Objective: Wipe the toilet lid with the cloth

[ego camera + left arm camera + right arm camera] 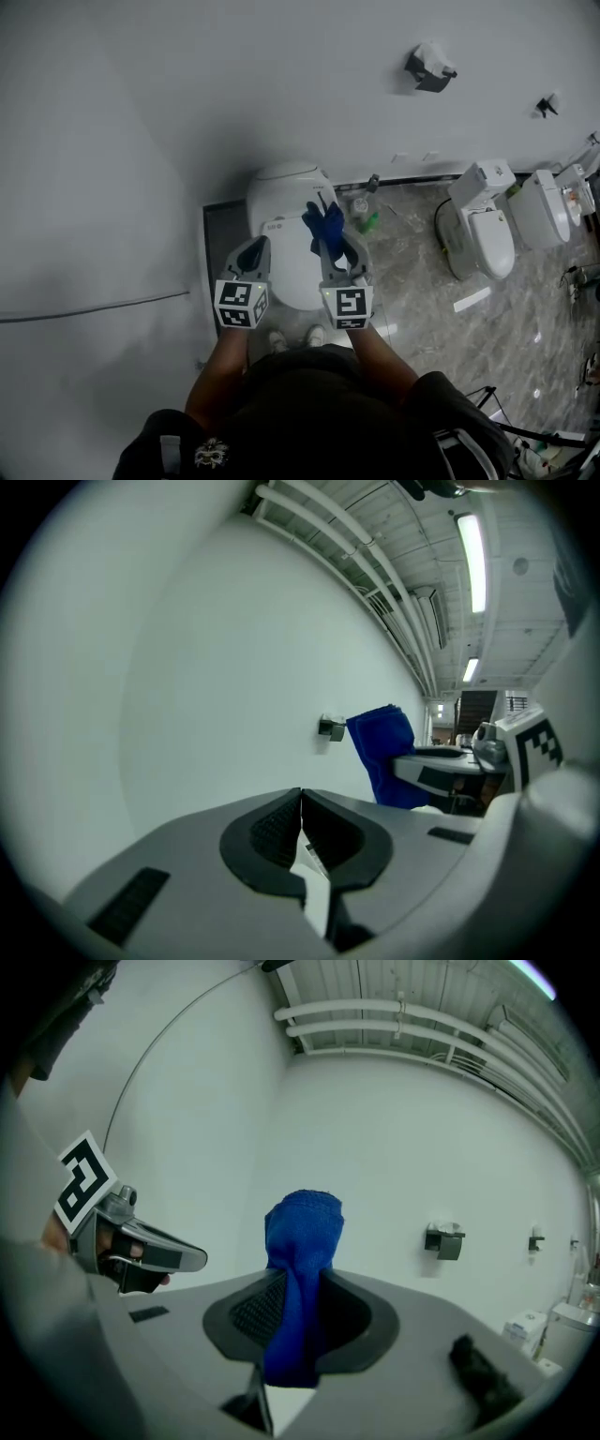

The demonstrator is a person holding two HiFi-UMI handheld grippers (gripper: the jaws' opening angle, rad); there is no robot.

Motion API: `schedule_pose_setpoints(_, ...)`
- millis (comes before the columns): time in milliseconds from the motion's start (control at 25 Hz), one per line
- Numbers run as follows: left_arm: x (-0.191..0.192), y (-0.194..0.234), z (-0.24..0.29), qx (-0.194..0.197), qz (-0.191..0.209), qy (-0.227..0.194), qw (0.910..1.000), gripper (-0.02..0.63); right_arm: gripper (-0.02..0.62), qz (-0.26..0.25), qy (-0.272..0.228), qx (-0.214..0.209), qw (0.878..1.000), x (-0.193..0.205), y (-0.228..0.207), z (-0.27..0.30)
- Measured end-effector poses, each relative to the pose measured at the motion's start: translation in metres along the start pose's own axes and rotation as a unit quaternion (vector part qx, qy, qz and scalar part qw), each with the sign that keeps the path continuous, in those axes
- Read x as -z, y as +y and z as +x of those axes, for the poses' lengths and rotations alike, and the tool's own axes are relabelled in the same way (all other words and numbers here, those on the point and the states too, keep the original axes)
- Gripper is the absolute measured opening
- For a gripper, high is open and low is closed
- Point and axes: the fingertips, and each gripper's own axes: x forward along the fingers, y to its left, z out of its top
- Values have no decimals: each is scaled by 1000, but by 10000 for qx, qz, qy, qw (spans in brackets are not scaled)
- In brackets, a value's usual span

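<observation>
Right now my right gripper (pixel 298 1321) is clamped on the blue cloth (pixel 302 1232), up above the closed toilet lid (pixel 293 272). My left gripper (pixel 301 808) is closed and empty. I should lower the cloth flat onto the lid before sweeping.

Marbled floor (pixel 422 281) bears white toilets (pixel 286 183) and a green bottle (pixel 369 223).

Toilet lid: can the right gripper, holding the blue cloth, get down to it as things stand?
Probably yes. The right gripper, shut on the cloth, is above the toilet lid, and nothing shows between them. The left gripper, shut and empty, is beside it, not below it.
</observation>
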Motion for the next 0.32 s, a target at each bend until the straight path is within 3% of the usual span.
schedule_pose_setpoints(320, -17, -10, -18, 322, 196, -198, 9991, 12, 94, -205, -177, -97, 9996, -15, 9, -2)
